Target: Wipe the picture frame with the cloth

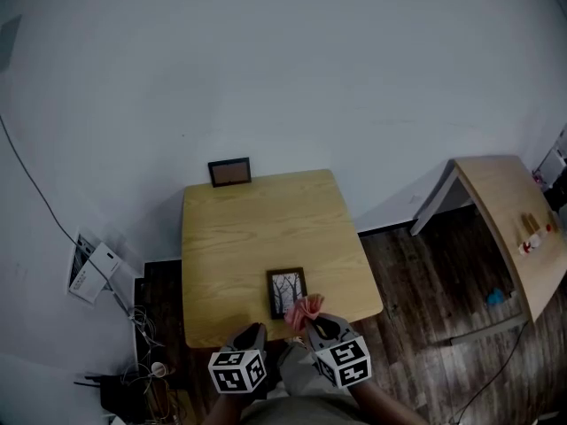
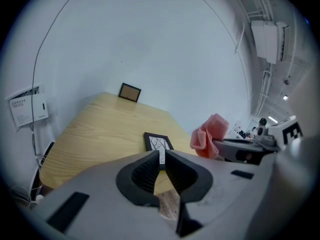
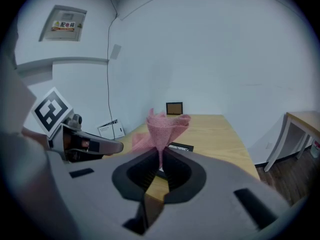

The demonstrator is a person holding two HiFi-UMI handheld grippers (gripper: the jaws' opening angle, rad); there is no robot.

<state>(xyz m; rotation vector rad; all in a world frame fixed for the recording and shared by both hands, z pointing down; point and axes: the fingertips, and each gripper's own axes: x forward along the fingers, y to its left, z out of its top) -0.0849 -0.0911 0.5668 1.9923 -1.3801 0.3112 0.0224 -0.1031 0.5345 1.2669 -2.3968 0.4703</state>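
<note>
A light wooden table (image 1: 239,237) stands against a white wall (image 1: 266,60) on dark plank floor (image 1: 416,273), a second table (image 1: 505,202) nearby.

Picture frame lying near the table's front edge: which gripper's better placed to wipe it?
Right. The right gripper is shut on the pink cloth, which in the head view sits at the picture frame's near corner. The left gripper holds nothing, its jaws barely apart; it would probably serve best steadying the frame.
</note>
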